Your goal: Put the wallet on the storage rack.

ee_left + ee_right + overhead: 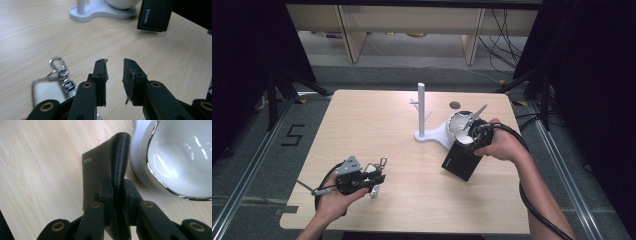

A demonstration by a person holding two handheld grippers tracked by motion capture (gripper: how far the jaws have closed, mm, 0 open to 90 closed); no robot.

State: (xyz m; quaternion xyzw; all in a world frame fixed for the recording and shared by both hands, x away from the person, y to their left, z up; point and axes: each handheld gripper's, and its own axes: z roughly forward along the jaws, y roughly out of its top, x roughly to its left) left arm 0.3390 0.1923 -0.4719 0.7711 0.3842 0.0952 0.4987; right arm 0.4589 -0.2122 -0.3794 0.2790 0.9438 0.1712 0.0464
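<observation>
A: Table (pixel 377 115) first – light wood, w/ a small dark round hole (pixel 455 105) near the far edge, right of centre
B: Next biggest?
A: White stand (pixel 421 110), upright post w/ short pegs on a flat base, far-centre. White bowl (pixel 458 126) w/ a shiny rim sits on the base's right lobe; in the right gripper view it's just beside the wallet (pixel 100 172)
B: Wallet where?
A: Right side of table, black, textured. In the high view it's tilted, near end low by the tabletop, far end up at the right gripper (pixel 477 131). In the left gripper view it looks lifted off the wood, shadow under it
B: Right tongs?
A: Clamped on the wallet's folded edge, one jaw each side
B: Left?
A: Left gripper (pixel 115 75), near-left, jaws apart w/ a clear gap, nothing between them. Bare wood ahead
B: Smallest?
A: Keys (pixel 56 80) – pale fob on silver ring + clasp, lying on the table just beside the left gripper, on its left in that gripper's view
</observation>
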